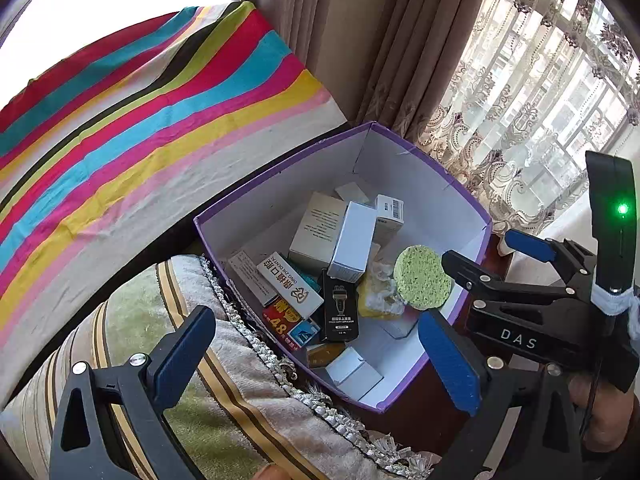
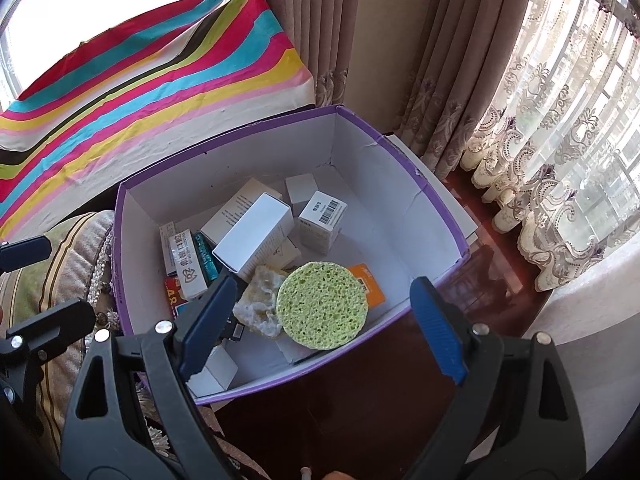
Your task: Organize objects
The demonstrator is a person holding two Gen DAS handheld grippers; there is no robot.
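Note:
A purple cardboard box (image 1: pixel 420 200) (image 2: pixel 380 184) with white inner walls stands open on a dark wooden surface. Inside lie several small cartons, among them a white one (image 1: pixel 354 242) (image 2: pixel 256 242), a black one (image 1: pixel 340 308) and one with a barcode (image 2: pixel 322 220). A round green sponge (image 1: pixel 422 276) (image 2: pixel 322 306) leans on a yellow-white sponge (image 1: pixel 378 292) (image 2: pixel 260 304) near the box's front. My left gripper (image 1: pixel 316 356) (image 2: pixel 40 286) hangs wide open over the box's left edge, nothing between its pads. My right gripper (image 2: pixel 324 324) (image 1: pixel 496 258) is open above the green sponge, apart from it.
A striped cloth (image 1: pixel 140 120) (image 2: pixel 140 92) covers the surface behind the box. A fringed green and beige cushion (image 1: pixel 200 400) presses against the box's left side. Curtains (image 1: pixel 520 100) hang at the back right. Dark wood (image 2: pixel 360 400) lies in front, a pale rounded edge (image 2: pixel 592 320) to the right.

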